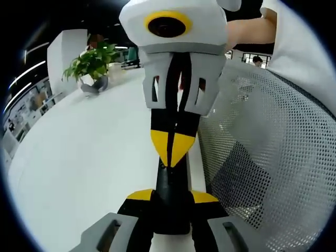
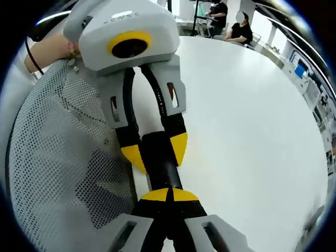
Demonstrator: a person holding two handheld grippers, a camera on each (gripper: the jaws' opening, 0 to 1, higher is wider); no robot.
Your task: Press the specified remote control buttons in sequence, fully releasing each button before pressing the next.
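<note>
In the left gripper view, a black remote is held lengthwise between the yellow tips of the left gripper, whose jaws are clamped on its sides above a white table. The right gripper is seen coming in from the top of the view, its two yellow tips drawn together into one point that is set on the far end of the remote. No buttons can be made out on the dark body. A potted plant is seen at the table's far edge, well apart from the grippers. A white mesh chair back stands just beside the table on the right, and a person's arm is seen above it. In the right gripper view, the jaws of the right gripper are seen closed, yellow tip against yellow tip, with nothing between them, and their joined point is laid against the near end of the remote. The left gripper is seen reaching in from the top, its yellow tips pressed to either side of the remote. The table spreads to the right, the chair back lies on the left, a hand is seen behind the left gripper, and seated people are seen beyond the table's far side.
</note>
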